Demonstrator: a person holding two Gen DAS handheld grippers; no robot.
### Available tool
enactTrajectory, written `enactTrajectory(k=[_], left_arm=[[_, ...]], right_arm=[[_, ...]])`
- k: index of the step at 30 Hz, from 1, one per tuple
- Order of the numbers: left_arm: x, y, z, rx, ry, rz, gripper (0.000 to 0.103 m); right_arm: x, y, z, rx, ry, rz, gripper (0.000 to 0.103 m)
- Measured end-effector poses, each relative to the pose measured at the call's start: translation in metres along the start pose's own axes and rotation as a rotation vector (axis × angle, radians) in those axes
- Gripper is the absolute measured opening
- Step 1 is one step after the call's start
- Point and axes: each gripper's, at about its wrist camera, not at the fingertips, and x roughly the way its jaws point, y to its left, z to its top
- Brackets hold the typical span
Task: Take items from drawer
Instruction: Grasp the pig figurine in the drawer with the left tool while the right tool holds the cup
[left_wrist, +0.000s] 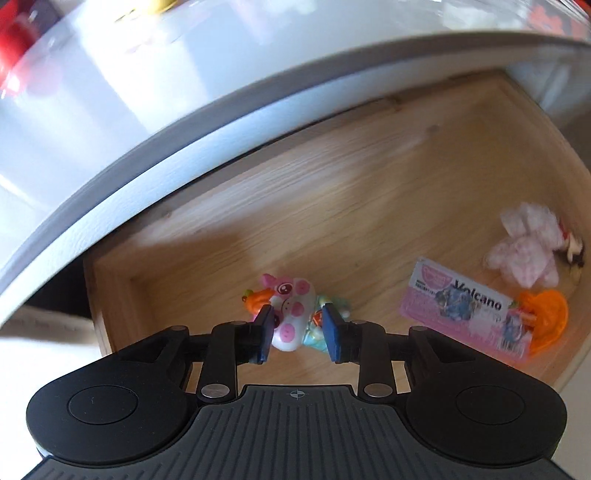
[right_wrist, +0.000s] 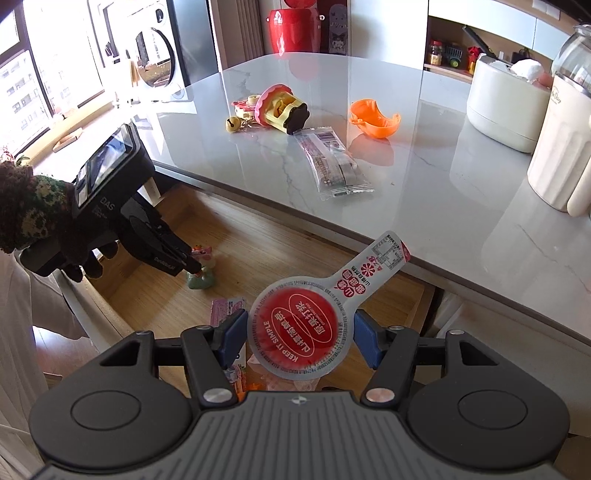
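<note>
The wooden drawer (left_wrist: 332, 206) stands open under the white counter edge. A pink-and-white pig toy (left_wrist: 291, 314) with an orange carrot lies on its floor. My left gripper (left_wrist: 299, 326) is open, with one blue pad on each side of the toy. From the right wrist view, the left gripper (right_wrist: 195, 269), held by a gloved hand (right_wrist: 33, 206), reaches down to that toy (right_wrist: 201, 275). My right gripper (right_wrist: 300, 338) is shut on a red-and-white spoon-shaped packet (right_wrist: 299, 328), held above the drawer (right_wrist: 236, 236).
Inside the drawer lie a pink "Volcano" card (left_wrist: 461, 314), an orange shell (left_wrist: 546, 317) and a pink-white plush (left_wrist: 524, 247). On the marble countertop (right_wrist: 406, 177) lie an orange shell (right_wrist: 373, 118), a clear wrapper (right_wrist: 332, 162), a pink-yellow toy (right_wrist: 280, 107) and white containers (right_wrist: 506, 107).
</note>
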Motion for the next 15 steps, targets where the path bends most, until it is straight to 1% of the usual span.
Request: enactTrajectory(k=[1, 3, 4, 5, 6, 7, 8, 9, 12, 13, 15], left_arm=[[-0.002, -0.005, -0.001, 0.065, -0.015, -0.001, 0.033], [-0.011, -0.009, -0.003, 0.151, -0.068, -0.037, 0.033], [-0.015, -0.011, -0.005, 0.198, -0.097, -0.043, 0.034], [-0.017, -0.013, -0.007, 0.249, -0.099, -0.021, 0.034], [-0.017, -0.014, -0.009, 0.294, -0.081, 0.006, 0.034], [-0.015, -0.014, -0.010, 0.315, -0.052, 0.035, 0.034], [-0.013, -0.011, -0.010, 0.302, -0.017, 0.067, 0.033], [-0.010, -0.008, -0.010, 0.265, 0.009, 0.078, 0.032], [-0.005, 0.004, -0.009, 0.143, 0.026, 0.010, 0.032], [-0.005, 0.005, -0.008, 0.122, 0.010, -0.002, 0.030], [-0.005, 0.006, -0.004, 0.123, 0.000, -0.015, 0.031]], right_arm=[[0.000, -0.001, -0.001, -0.002, 0.001, 0.000, 0.062], [0.000, -0.001, -0.002, 0.000, 0.005, -0.002, 0.062], [0.000, -0.001, -0.002, 0.003, 0.008, -0.004, 0.062], [0.000, -0.002, -0.002, 0.004, 0.008, -0.003, 0.062], [0.000, -0.002, -0.002, 0.005, 0.007, -0.003, 0.062], [0.000, -0.002, -0.002, 0.003, 0.005, -0.001, 0.062], [0.000, -0.001, -0.002, 0.002, 0.004, 0.000, 0.062], [0.000, -0.001, -0.002, 0.000, 0.004, 0.001, 0.062], [0.001, 0.000, -0.001, -0.005, 0.006, 0.000, 0.062], [0.001, 0.000, 0.000, -0.005, 0.006, 0.000, 0.062], [0.002, 0.001, 0.000, -0.006, 0.007, -0.001, 0.062]])
